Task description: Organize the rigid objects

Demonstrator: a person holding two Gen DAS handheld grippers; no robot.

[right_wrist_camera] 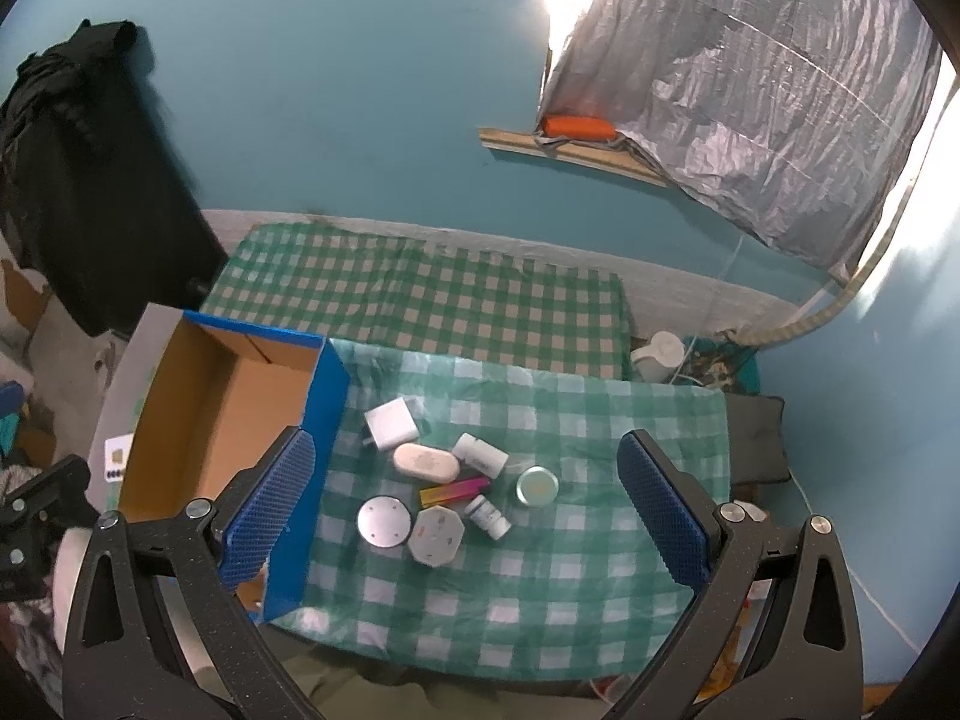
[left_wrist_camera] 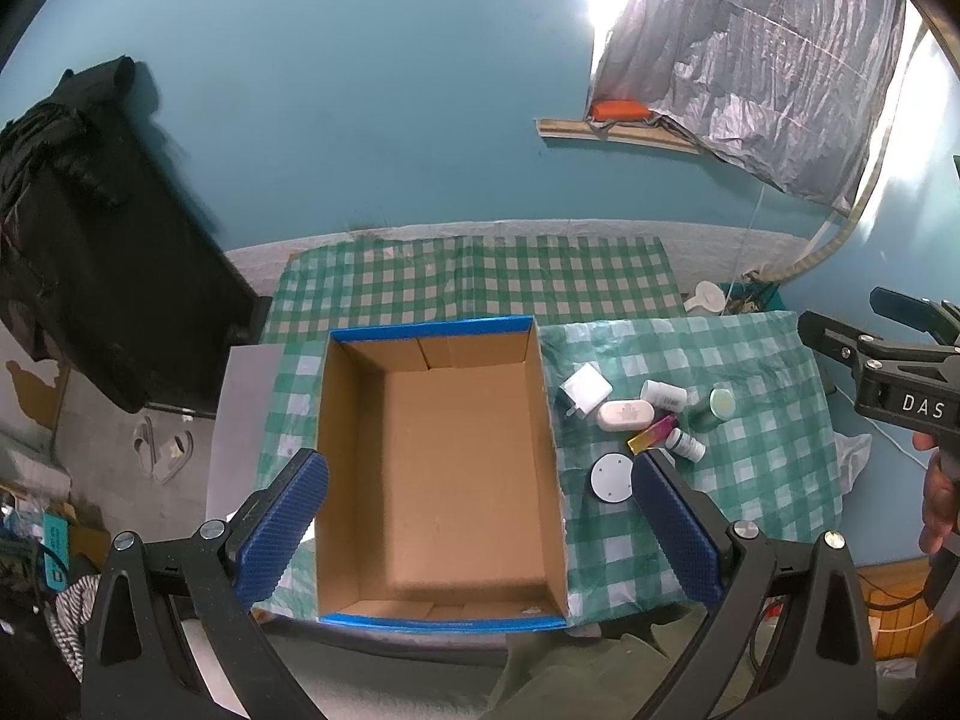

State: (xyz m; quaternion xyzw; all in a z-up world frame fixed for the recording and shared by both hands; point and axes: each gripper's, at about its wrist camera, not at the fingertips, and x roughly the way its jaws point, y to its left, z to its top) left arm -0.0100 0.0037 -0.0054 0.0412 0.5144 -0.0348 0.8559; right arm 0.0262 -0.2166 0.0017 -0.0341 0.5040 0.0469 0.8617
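Both grippers hang apart and empty over a cardboard box and a cluster of small items on a checked bench.

At 9 o'clock the left gripper (left_wrist_camera: 480, 531) hovers with its blue pads spread wide above the empty cardboard box (left_wrist_camera: 441, 480), which sits on the green-checked cloth (left_wrist_camera: 762, 474). Toward 3 o'clock of the box, just beside its blue-edged wall, the small things lie close together: a white charger (right_wrist_camera: 391, 422) at 12 o'clock of the group, a white oval case (right_wrist_camera: 426, 461) below it, a round grey disc (right_wrist_camera: 384, 522) and an octagonal white container (right_wrist_camera: 436, 536) at 6 o'clock, a pink-yellow stick (right_wrist_camera: 454, 491) in the middle, two small white bottles (right_wrist_camera: 480, 454) and a round green-lidded tin (right_wrist_camera: 537, 486) at 3 o'clock. The right gripper (right_wrist_camera: 480, 516) is held above this cluster, fingers wide, touching nothing.
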